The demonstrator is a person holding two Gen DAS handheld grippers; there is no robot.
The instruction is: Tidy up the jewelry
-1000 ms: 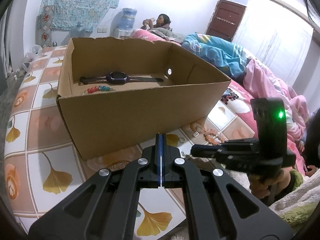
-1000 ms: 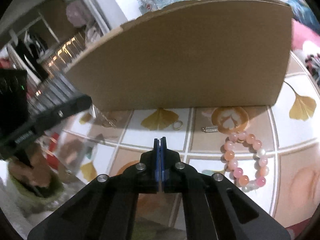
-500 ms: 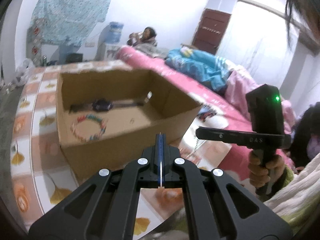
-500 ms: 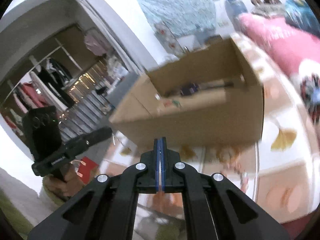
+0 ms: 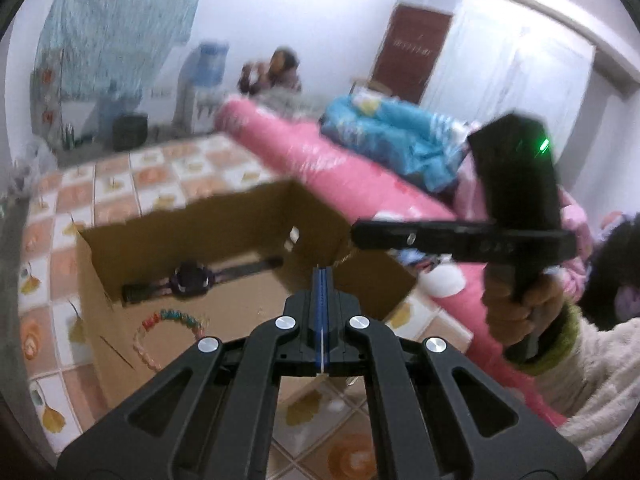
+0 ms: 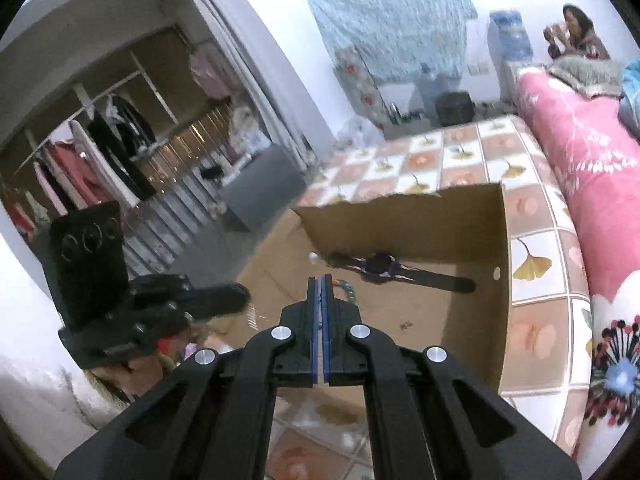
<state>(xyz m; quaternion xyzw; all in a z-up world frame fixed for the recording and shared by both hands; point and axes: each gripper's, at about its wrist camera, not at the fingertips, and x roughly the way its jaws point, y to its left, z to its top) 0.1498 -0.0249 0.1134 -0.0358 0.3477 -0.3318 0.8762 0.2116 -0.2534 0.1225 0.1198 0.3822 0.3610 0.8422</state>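
Inside the open cardboard box (image 5: 224, 240) a dark wristwatch (image 5: 192, 280) is lying flat along the far wall, and a multicoloured bead bracelet (image 5: 168, 328) is lying nearer the front wall, apart from it; I judge they are sitting there because the box is serving as the collecting container; the box is resting on a surface patterned with ginkgo-leaf tiles (image 6: 532, 264), just beside pink bedding (image 6: 580, 168). I am holding my left claw (image 5: 322, 276) above the box with its jaws fully closed and nothing visible between them; my right claw (image 6: 320, 284) is likewise closed and I can see nothing gripped in it, though motion blur is limiting certainty; both are pointing down at the box interior, probably to inspect the layout.
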